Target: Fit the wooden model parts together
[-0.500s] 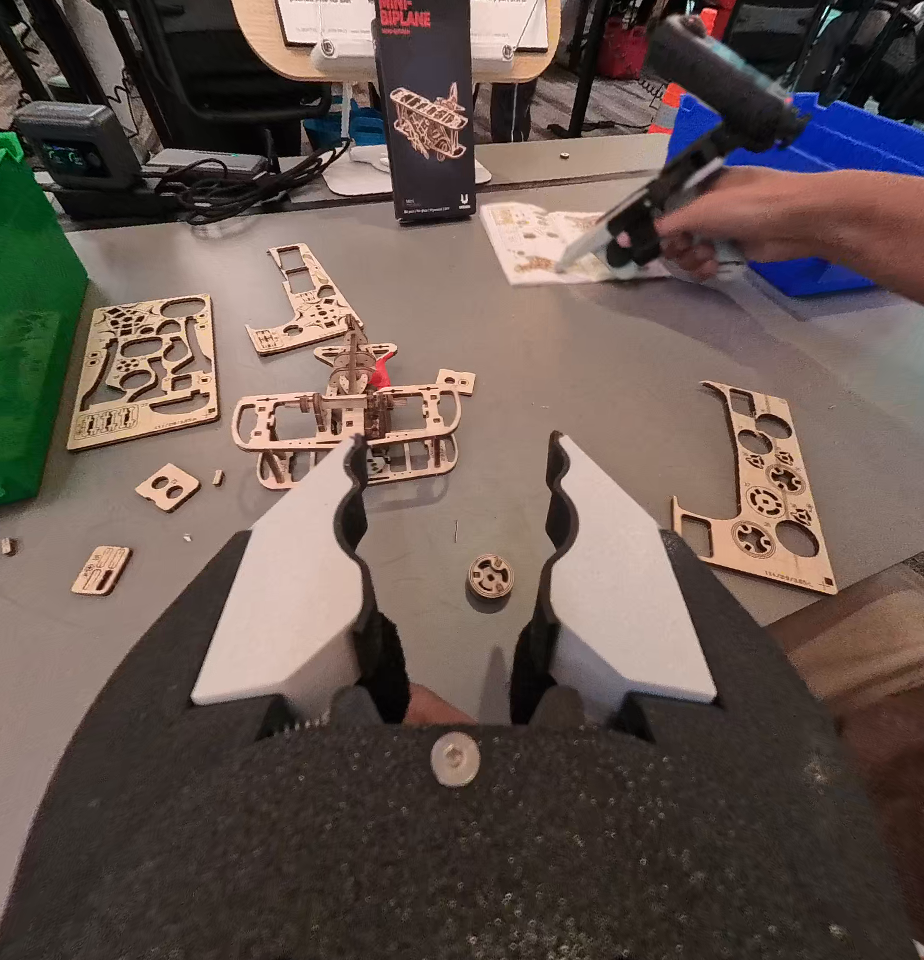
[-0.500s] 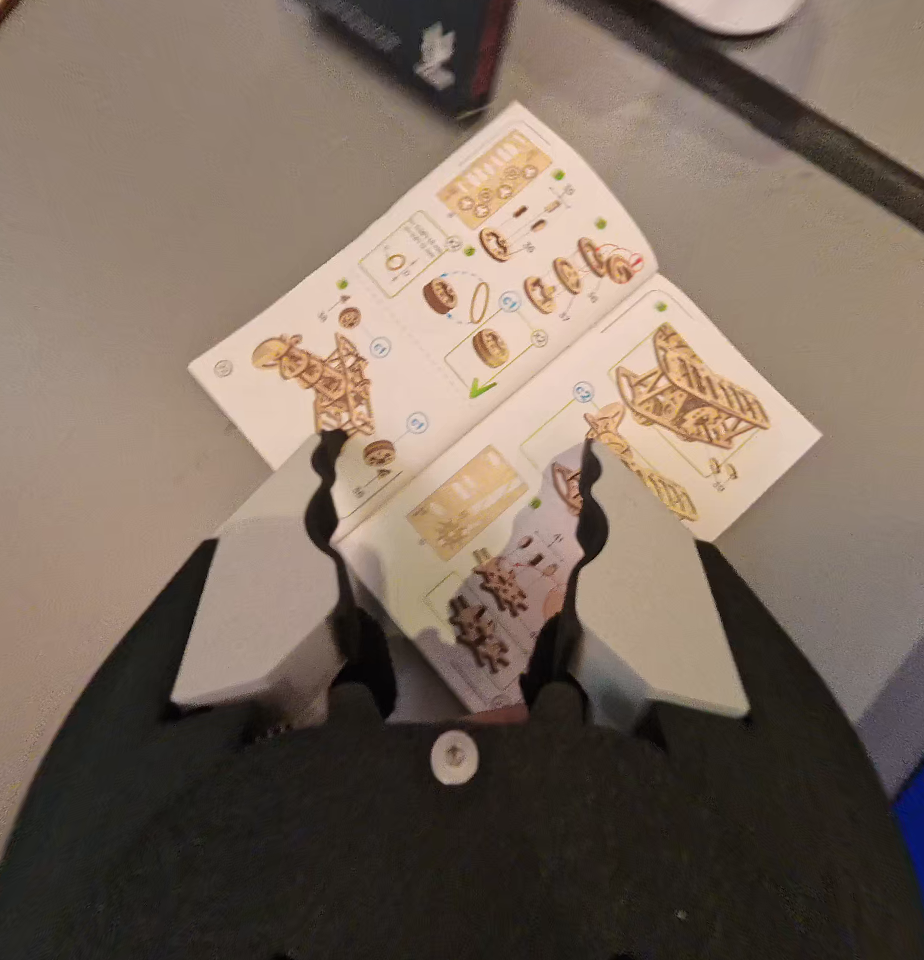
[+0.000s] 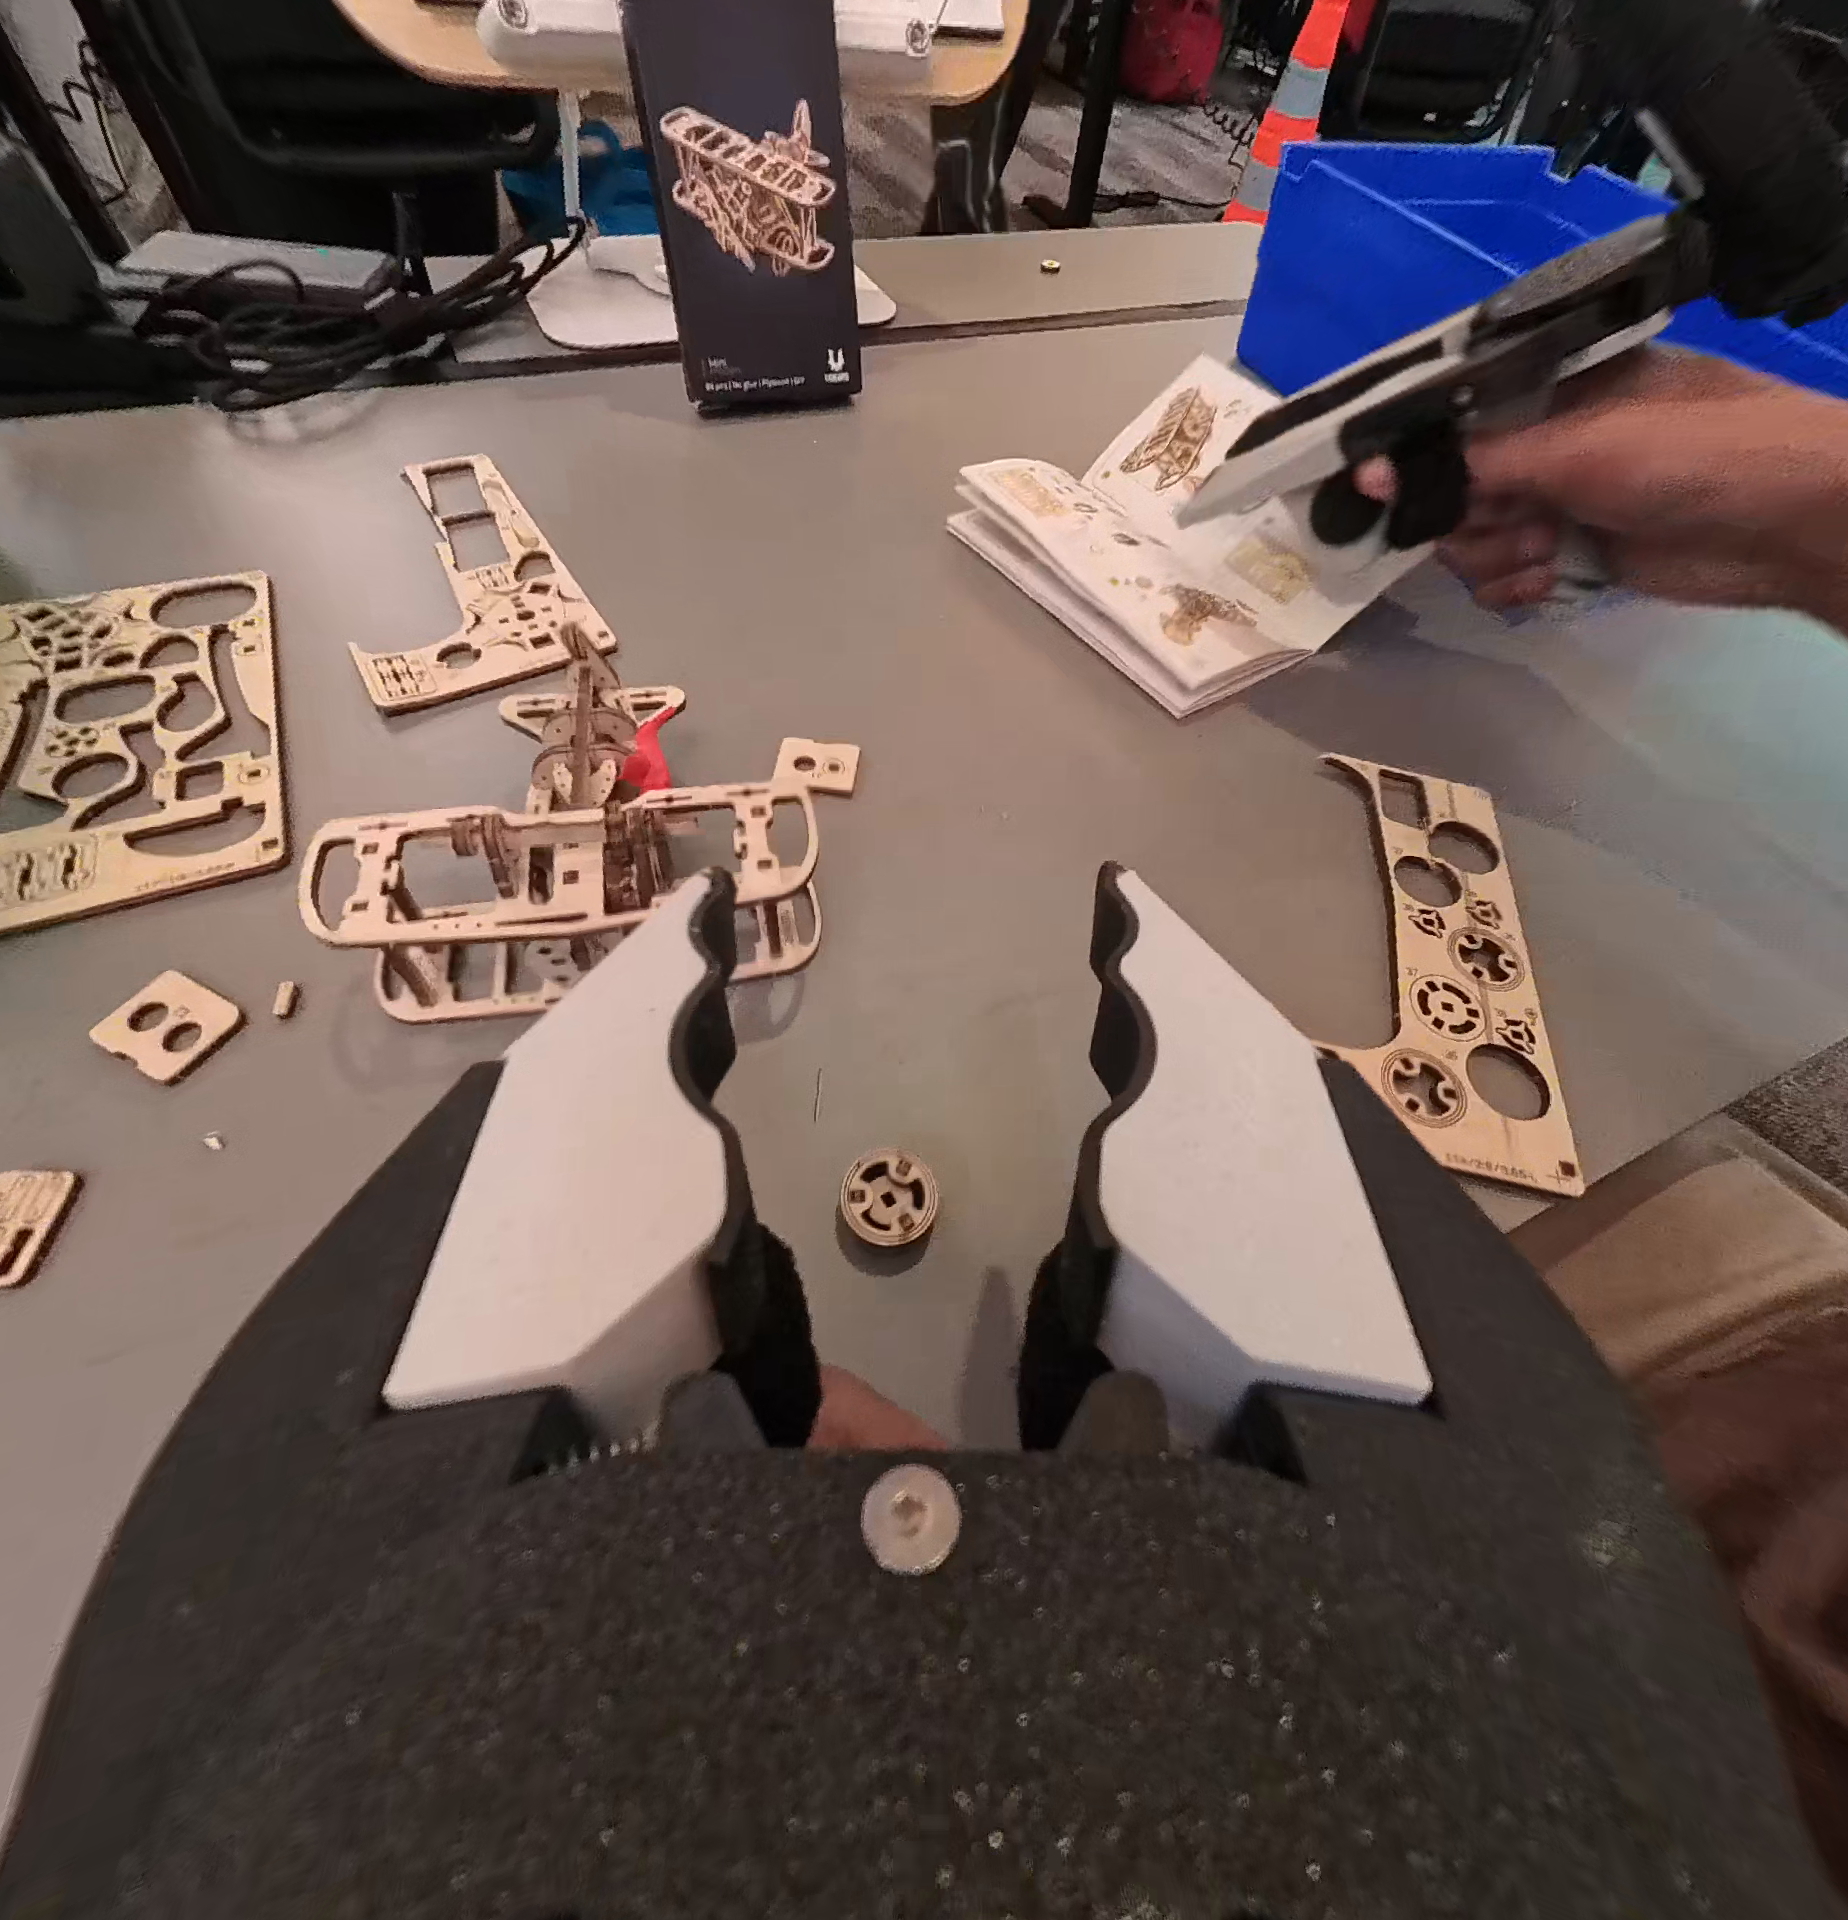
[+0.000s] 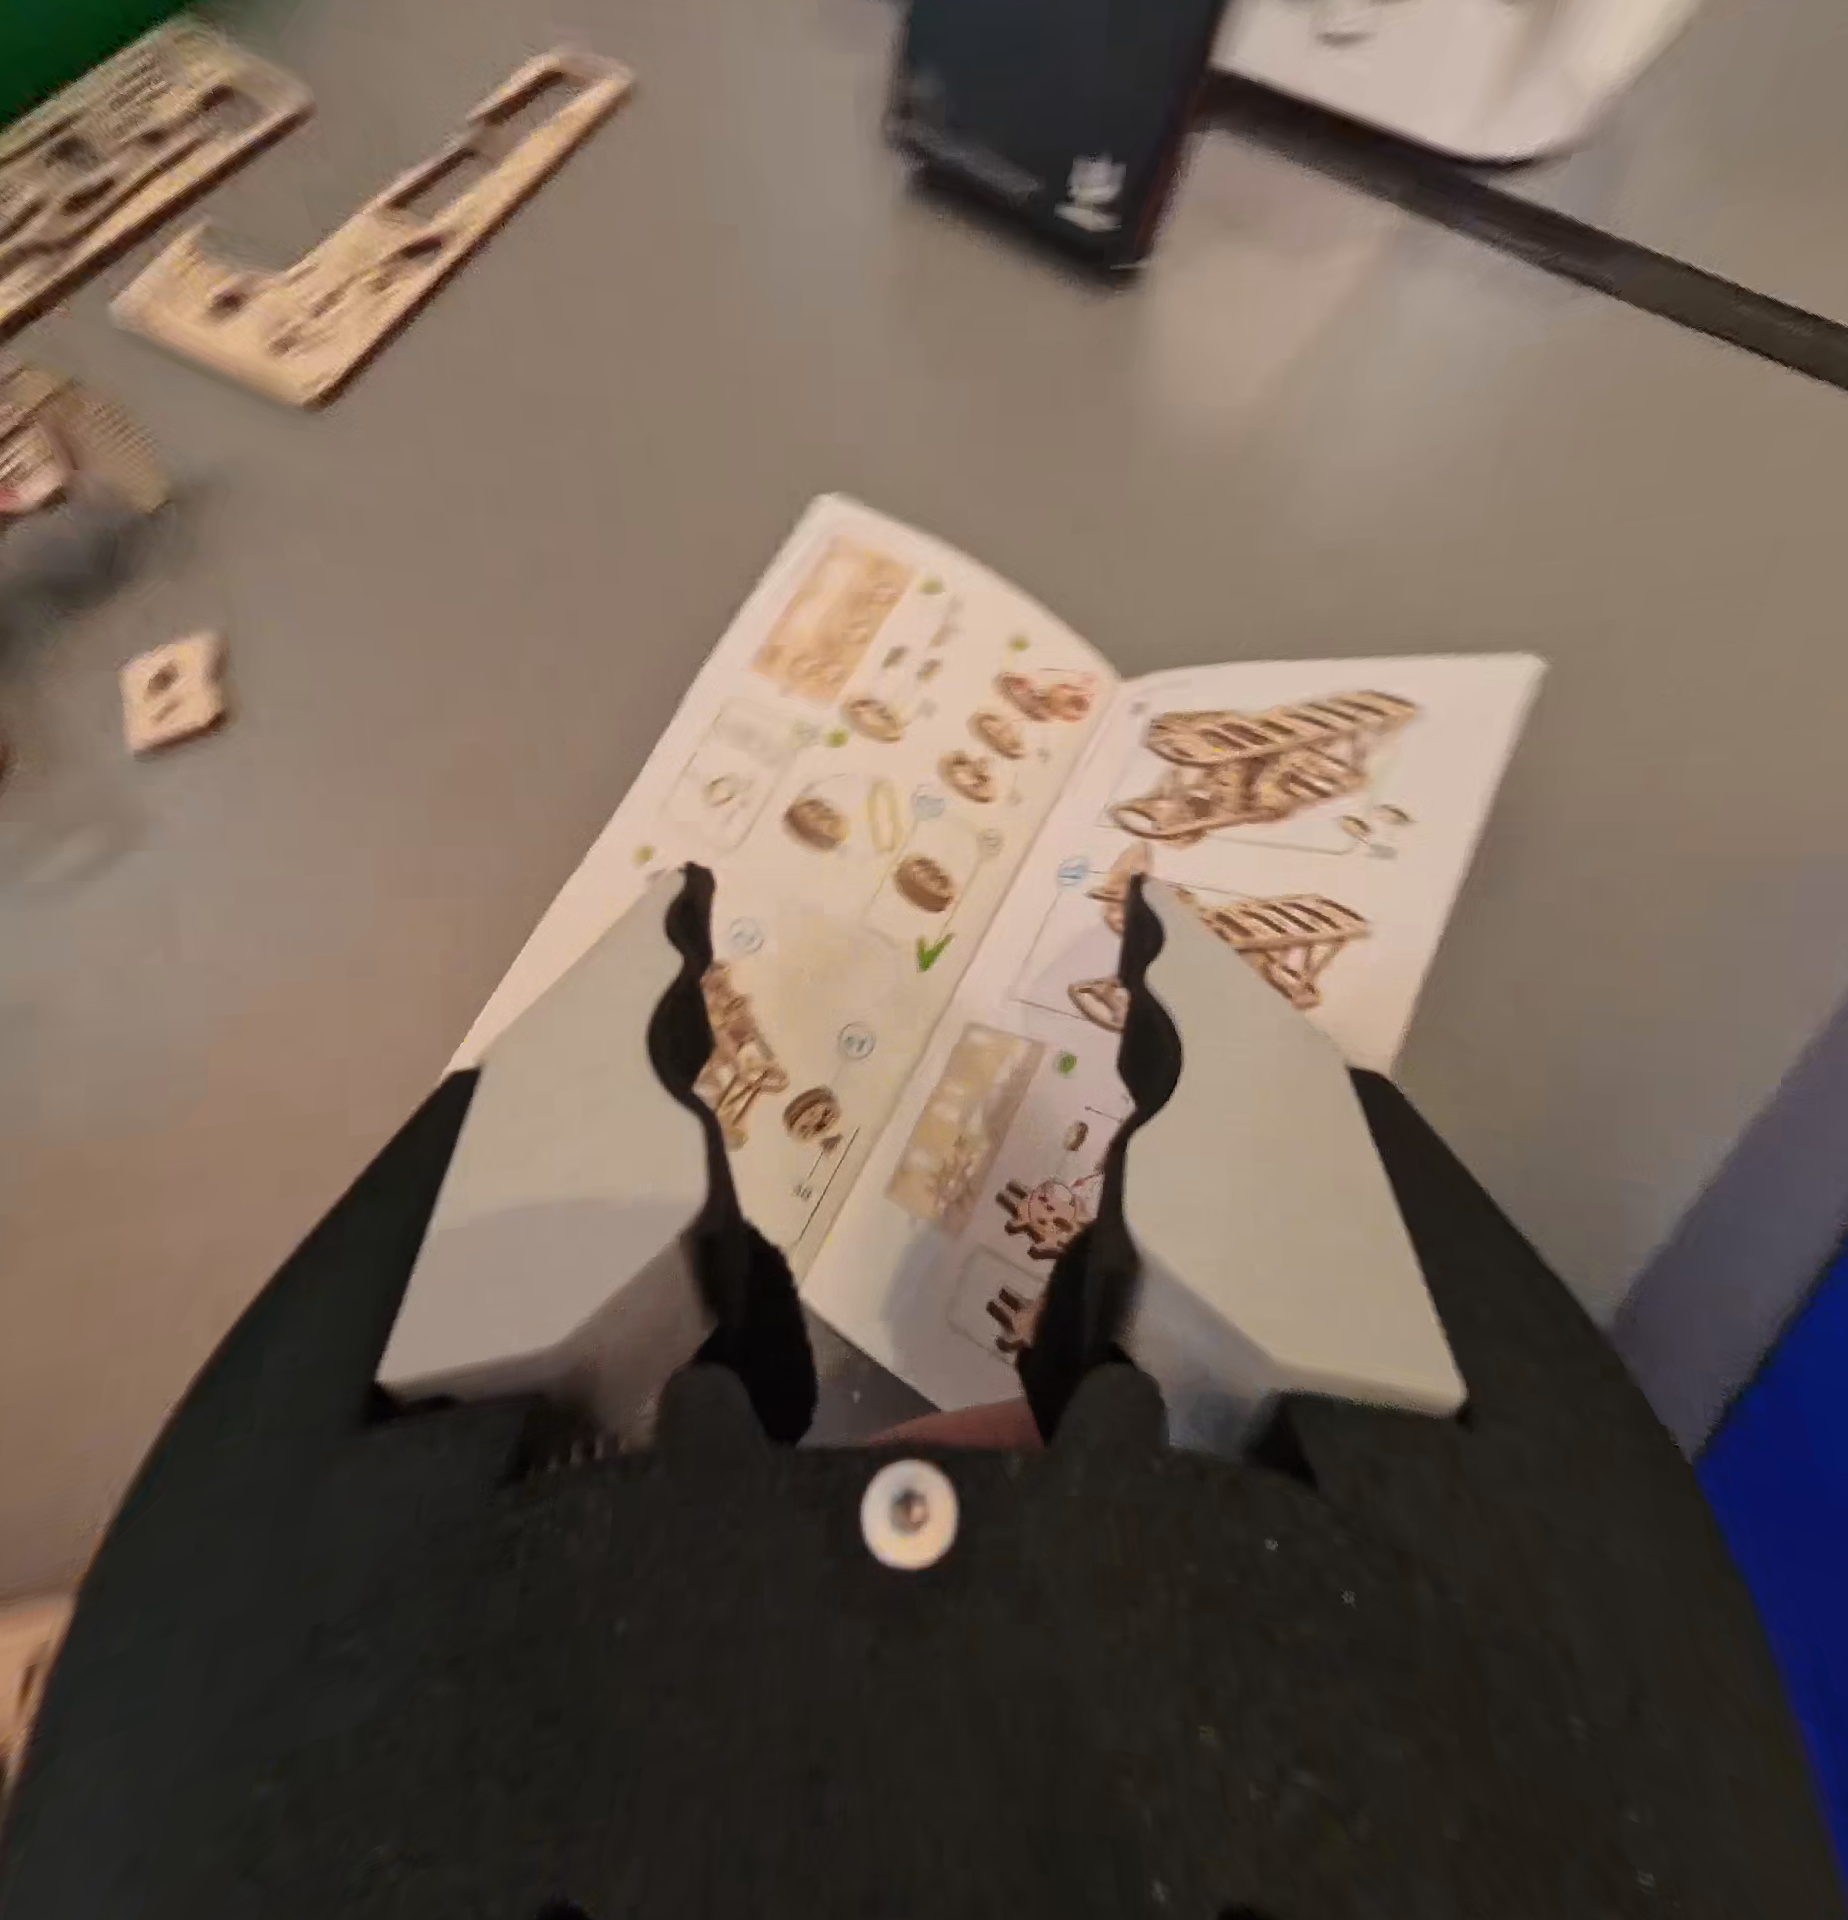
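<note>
Left wrist view only: small wooden wheel (image 3: 889, 1197) between spread left tongs (image 3: 912, 883).

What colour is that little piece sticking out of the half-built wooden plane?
Red, on the half-built wooden plane; clearest in the left wrist view.

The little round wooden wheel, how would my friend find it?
Look at the grey table, near its front edge. The little wheel lies flat, alone, between the left tool's open fingers. It is the only loose round piece; its neighbours are flat cut-out sheets.
</note>
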The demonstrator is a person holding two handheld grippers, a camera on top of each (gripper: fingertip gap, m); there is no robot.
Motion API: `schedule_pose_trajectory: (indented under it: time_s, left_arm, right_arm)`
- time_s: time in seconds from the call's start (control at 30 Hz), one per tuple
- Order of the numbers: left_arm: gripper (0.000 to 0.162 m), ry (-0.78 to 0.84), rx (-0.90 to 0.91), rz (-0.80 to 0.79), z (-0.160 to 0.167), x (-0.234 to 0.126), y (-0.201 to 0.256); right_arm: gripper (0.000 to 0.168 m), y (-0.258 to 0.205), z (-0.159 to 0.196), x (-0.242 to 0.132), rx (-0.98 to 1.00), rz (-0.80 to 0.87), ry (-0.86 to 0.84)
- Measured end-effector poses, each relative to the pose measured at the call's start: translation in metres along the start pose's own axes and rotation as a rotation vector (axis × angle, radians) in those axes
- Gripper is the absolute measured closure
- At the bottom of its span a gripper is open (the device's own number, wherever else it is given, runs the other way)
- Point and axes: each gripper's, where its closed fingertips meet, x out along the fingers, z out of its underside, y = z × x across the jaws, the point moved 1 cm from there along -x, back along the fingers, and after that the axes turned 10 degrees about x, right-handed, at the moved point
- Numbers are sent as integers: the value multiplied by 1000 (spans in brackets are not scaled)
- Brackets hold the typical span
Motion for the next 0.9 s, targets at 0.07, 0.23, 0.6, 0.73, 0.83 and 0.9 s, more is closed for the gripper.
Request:
schedule_pose_trajectory:
  time_s: [0.07,0.23,0.6,0.73,0.83,0.9]
  left_arm:
    - [96,8,27,-4,-7,1,3]
    - [95,-15,121,-31,-16,-1,2]
    - [103,-217,214,121,30,-19,14]
    - [107,-232,257,311,41,-26,50]
    - [105,-227,299,412,43,-22,76]
    - [101,-218,344,479,41,-16,94]
  right_arm:
    - [91,6,5,10,81,65,16]
    - [87,10,25,25,15,142,-24]
    - [86,-9,14,-1,23,33,32]
    - [86,-60,21,-61,-72,-118,65]
    - [89,-92,75,-87,-70,-201,-52]
    - [89,-108,107,-98,-27,-241,-77]
